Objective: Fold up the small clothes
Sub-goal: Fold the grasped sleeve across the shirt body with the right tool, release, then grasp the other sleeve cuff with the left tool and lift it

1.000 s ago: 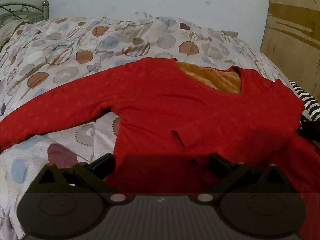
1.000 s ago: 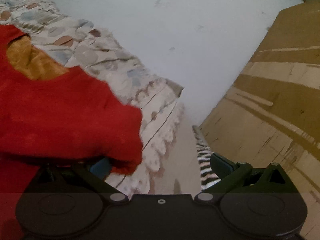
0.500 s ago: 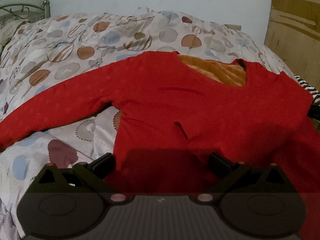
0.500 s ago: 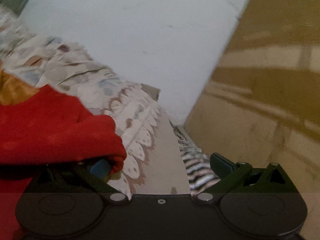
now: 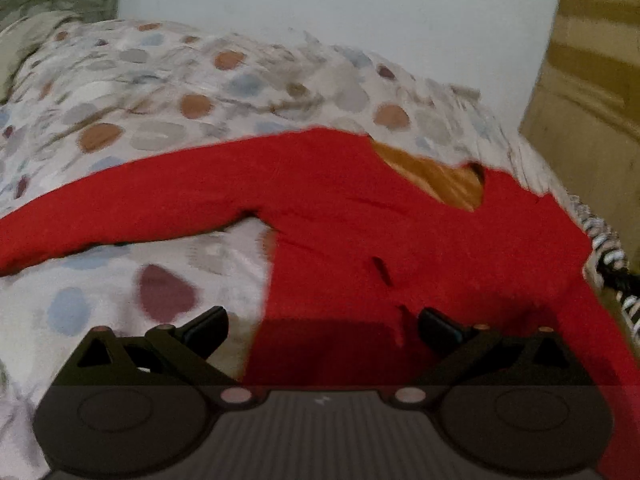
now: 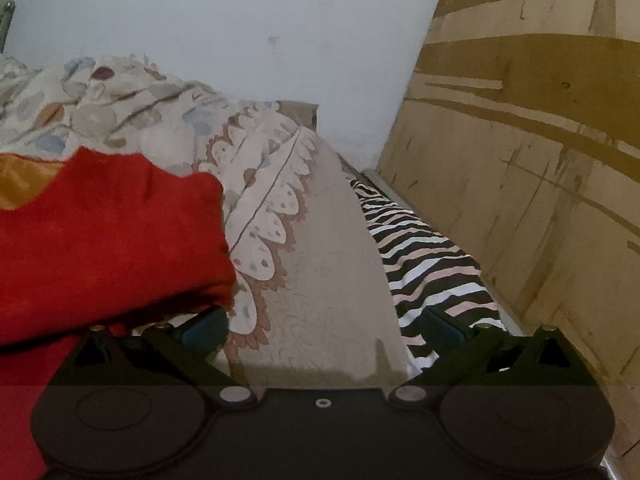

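Compared with a second ago, the left gripper (image 5: 322, 326) has shifted left across the red shirt (image 5: 400, 248), so that its left finger (image 5: 208, 326) now stands over the patterned quilt (image 5: 168, 92) rather than over red cloth, while its right finger (image 5: 438, 326) remains above the shirt body. The right gripper (image 6: 322, 326) has swung to face the bed edge more squarely, bringing the zebra-striped cloth (image 6: 424, 256) and the wooden board (image 6: 532, 152) into fuller view. Left wrist view, blurred: the shirt lies spread on the quilt, its front up, one sleeve (image 5: 120, 216) stretched out to the left, and the orange lining (image 5: 436, 180) showing at the neckline. The left gripper's jaws are spread wide with nothing between them; the shirt's side edge runs between the two fingers. Right wrist view: the shirt's shoulder (image 6: 120, 240) lies bunched at left, its corner draped over the gripper's left finger (image 6: 204, 326). The right finger (image 6: 440, 326) stands over the striped cloth. These jaws are likewise spread wide, with bare quilt between them. A pale wall (image 6: 240, 40) rises behind the bed.
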Available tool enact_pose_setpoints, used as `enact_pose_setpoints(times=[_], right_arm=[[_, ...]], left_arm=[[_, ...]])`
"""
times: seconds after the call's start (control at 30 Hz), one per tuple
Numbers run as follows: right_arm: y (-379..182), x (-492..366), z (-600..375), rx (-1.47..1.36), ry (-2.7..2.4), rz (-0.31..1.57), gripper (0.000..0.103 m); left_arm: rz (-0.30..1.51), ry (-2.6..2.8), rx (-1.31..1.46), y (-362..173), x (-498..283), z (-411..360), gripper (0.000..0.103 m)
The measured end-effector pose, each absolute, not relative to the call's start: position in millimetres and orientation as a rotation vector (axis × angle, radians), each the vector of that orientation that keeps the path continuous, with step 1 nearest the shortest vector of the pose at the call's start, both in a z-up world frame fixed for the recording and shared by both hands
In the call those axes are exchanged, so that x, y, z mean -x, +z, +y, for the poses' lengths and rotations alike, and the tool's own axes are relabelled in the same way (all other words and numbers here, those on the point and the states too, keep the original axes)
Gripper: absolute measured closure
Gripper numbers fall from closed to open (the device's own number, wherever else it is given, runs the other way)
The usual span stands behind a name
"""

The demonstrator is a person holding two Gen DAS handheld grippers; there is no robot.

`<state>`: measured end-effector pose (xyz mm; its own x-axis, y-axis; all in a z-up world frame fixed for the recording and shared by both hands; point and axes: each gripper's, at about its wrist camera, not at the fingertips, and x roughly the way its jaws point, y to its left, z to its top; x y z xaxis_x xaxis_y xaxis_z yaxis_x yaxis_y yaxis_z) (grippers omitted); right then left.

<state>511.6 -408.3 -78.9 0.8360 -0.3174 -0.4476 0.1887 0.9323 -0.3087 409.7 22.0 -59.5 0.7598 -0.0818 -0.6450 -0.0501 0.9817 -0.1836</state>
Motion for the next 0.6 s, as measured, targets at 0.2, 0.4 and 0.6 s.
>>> enact_pose_setpoints(times=[0.2,0.4,0.6], right_arm=[[-39,-444,-398,0.226,-0.175,0.467,0.001],[11,-361,-372,0.170,-0.036,0.405,0.000],[32,-305,-319,0.157,0.076,0.378,0.000]], left_arm=[[0.642,0.149,0.306,-49,-373,116,0.000],[0.663,0.286,0.486,-62,-362,218,0.000],[0.580,0.379,0.708,-81,-361,291,0.000]])
